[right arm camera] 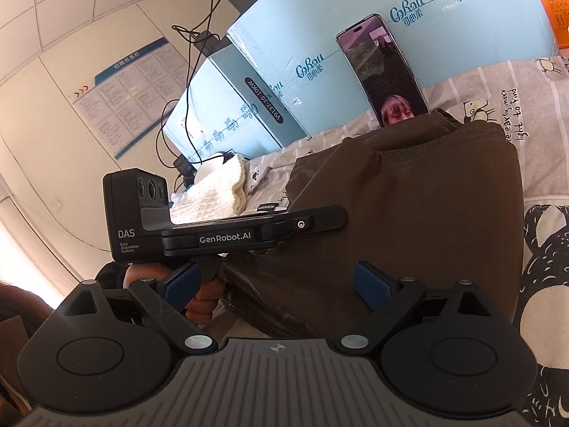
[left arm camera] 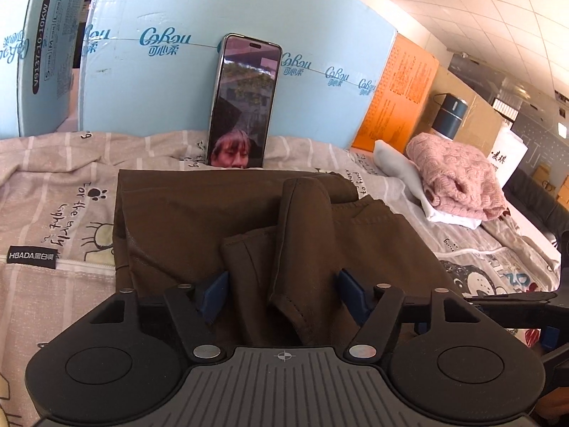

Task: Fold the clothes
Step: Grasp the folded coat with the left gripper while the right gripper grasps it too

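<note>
Left gripper [left arm camera: 281,293] spread wide, blue-padded fingers [left arm camera: 213,293] standing on either side of a raised ridge of dark brown garment [left arm camera: 199,220], not pinching it. Right gripper [right arm camera: 277,284] likewise spread, blue pads [right arm camera: 370,284] apart over the near edge of the same brown cloth [right arm camera: 409,213], nothing clamped. In the right wrist view, seen from the side and marked "GenRobot.AI", the left tool, with a hand [right arm camera: 199,299] wrapped round its grip below.

Brown garment: heavy matte weave, stitched seams, folded into a rough rectangle with a thick rumpled fold standing up along its middle; near edge slightly glossy and creased. Lying in the middle of the bed sheet [left arm camera: 53,195], a soft grey-beige striped cotton printed with cartoon animals, paw marks and script.

Toward the sheet's right edge, a chunky pink knit sweater [left arm camera: 458,178] folded on top of white cloth [left arm camera: 394,163]. Near the left edge, a cream waffle-knit piece [right arm camera: 213,192].

At the far edge, a phone [left arm camera: 245,103] propped upright against a pale blue carton [left arm camera: 160,82]; an orange box [left arm camera: 398,96] and a dark blue flask [left arm camera: 450,114] to the right. Beyond, a white panelled ceiling, a wall notice [right arm camera: 128,92], dangling black cables [right arm camera: 192,71].
</note>
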Demonstrator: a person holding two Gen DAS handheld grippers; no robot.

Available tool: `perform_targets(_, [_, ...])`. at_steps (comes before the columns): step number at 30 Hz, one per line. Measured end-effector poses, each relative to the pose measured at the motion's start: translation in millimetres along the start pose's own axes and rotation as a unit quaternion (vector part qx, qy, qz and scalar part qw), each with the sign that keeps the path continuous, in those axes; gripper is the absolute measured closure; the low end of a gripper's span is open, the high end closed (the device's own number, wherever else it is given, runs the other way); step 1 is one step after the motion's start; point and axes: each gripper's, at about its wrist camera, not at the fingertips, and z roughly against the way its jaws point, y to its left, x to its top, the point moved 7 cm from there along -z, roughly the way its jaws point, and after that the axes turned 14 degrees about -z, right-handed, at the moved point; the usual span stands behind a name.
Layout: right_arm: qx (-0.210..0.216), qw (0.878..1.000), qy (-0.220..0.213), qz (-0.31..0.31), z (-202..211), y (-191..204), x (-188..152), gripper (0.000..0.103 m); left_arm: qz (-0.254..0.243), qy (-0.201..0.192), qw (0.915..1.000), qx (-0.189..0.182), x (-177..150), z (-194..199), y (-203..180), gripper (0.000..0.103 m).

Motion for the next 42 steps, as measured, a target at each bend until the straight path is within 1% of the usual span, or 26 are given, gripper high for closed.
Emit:
perform_targets(1, [0.006, 1.000, -0.003, -0.002, 1, 0, 1, 0.010, 0.000, -0.007, 1.0000, -0.002, 1, 2, 0, 0.058])
perform_targets(2, [0.013, 1.000, -0.006, -0.004, 3, 1, 2, 0.010, 0.000, -0.015, 0.9999, -0.004, 3, 5, -1, 0.063])
perform_targets(4, [0.025, 1.000, -0.011, -0.008, 6, 2, 4, 0.010, 0.001, -0.033, 0.9994, -0.008, 8, 10, -2, 0.077])
perform_targets(6, [0.038, 0.999, -0.017, -0.012, 8, 2, 5, 0.010, 0.001, -0.051, 0.9986, -0.012, 12, 16, -3, 0.081])
perform_targets(9, [0.059, 0.998, -0.025, -0.020, 13, 3, 8, 0.010, -0.011, -0.068, 0.9976, -0.009, 17, 24, -6, 0.081])
perform_targets(10, [0.067, 0.997, -0.026, -0.027, 15, 3, 10, 0.009, -0.017, -0.063, 0.9979, 0.002, 16, 23, -6, 0.076])
perform_targets(11, [0.068, 0.997, -0.024, -0.030, 15, 2, 11, 0.009, -0.021, -0.054, 0.9982, 0.015, 14, 21, -4, 0.075])
perform_targets(12, [0.060, 0.998, -0.019, -0.030, 13, 1, 10, 0.009, -0.026, -0.043, 0.9983, 0.028, 12, 17, -3, 0.067])
perform_targets(13, [0.052, 0.998, -0.013, -0.030, 10, 0, 10, 0.009, -0.033, -0.033, 0.9980, 0.043, 9, 14, -1, 0.053])
perform_targets(14, [0.045, 0.999, -0.007, -0.030, 8, -1, 9, 0.009, -0.046, -0.022, 0.9968, 0.062, 6, 11, 0, 0.044])
perform_targets(15, [0.035, 0.999, -0.001, -0.029, 5, -2, 8, 0.008, -0.059, -0.013, 0.9949, 0.080, 3, 8, 1, 0.027])
perform_targets(16, [0.021, 0.999, 0.004, -0.024, 1, -3, 6, 0.008, -0.067, -0.006, 0.9933, 0.094, 0, 5, 2, 0.019])
perform_targets(18, [0.009, 1.000, 0.005, -0.018, -1, -4, 4, 0.009, -0.056, -0.009, 0.9943, 0.090, -1, 6, 6, 0.019])
perform_targets(19, [0.017, 1.000, -0.005, -0.019, 3, -4, 5, 0.009, -0.044, -0.018, 0.9956, 0.080, 1, 11, 9, 0.019])
perform_targets(21, [0.046, 0.997, -0.047, -0.029, 18, -4, 13, 0.007, 0.011, -0.037, 0.9973, 0.062, 5, 22, 24, 0.018])
perform_targets(22, [0.056, 0.995, -0.071, -0.036, 26, -5, 18, 0.004, 0.042, -0.046, 0.9966, 0.053, 6, 28, 32, 0.015])
perform_targets(23, [0.054, 0.993, -0.094, -0.043, 34, -9, 24, 0.003, 0.071, -0.053, 0.9948, 0.050, 5, 34, 41, 0.013])
perform_targets(24, [0.041, 0.991, -0.116, -0.052, 40, -15, 29, 0.003, 0.098, -0.057, 0.9923, 0.050, 3, 38, 50, 0.012])
perform_targets(26, [-0.004, 0.984, -0.163, -0.074, 52, -31, 41, 0.003, 0.152, -0.065, 0.9850, 0.051, -1, 47, 67, 0.012])
perform_targets(28, [-0.059, 0.975, -0.190, -0.095, 57, -48, 47, 0.003, 0.179, -0.066, 0.9803, 0.053, -5, 50, 77, 0.011])
perform_targets(30, [-0.094, 0.970, -0.189, -0.120, 56, -63, 50, 0.003, 0.188, -0.055, 0.9796, 0.045, -7, 47, 79, 0.011])
perform_targets(33, [-0.085, 0.971, -0.148, -0.166, 46, -79, 49, 0.003, 0.184, -0.034, 0.9821, 0.020, -10, 37, 73, 0.011])
perform_targets(35, [-0.073, 0.971, -0.123, -0.191, 41, -86, 47, 0.003, 0.203, -0.028, 0.9787, 0.012, -16, 33, 77, 0.011])
perform_targets(38, [-0.071, 0.972, -0.116, -0.194, 38, -86, 45, 0.003, 0.257, -0.037, 0.9658, -0.006, -23, 32, 86, 0.011])
perform_targets(39, [-0.073, 0.972, -0.112, -0.191, 36, -85, 44, 0.003, 0.264, -0.039, 0.9636, -0.010, -23, 31, 87, 0.011])
perform_targets(42, [-0.097, 0.975, -0.104, -0.169, 30, -80, 40, 0.003, 0.259, -0.039, 0.9648, -0.016, -22, 29, 83, 0.008])
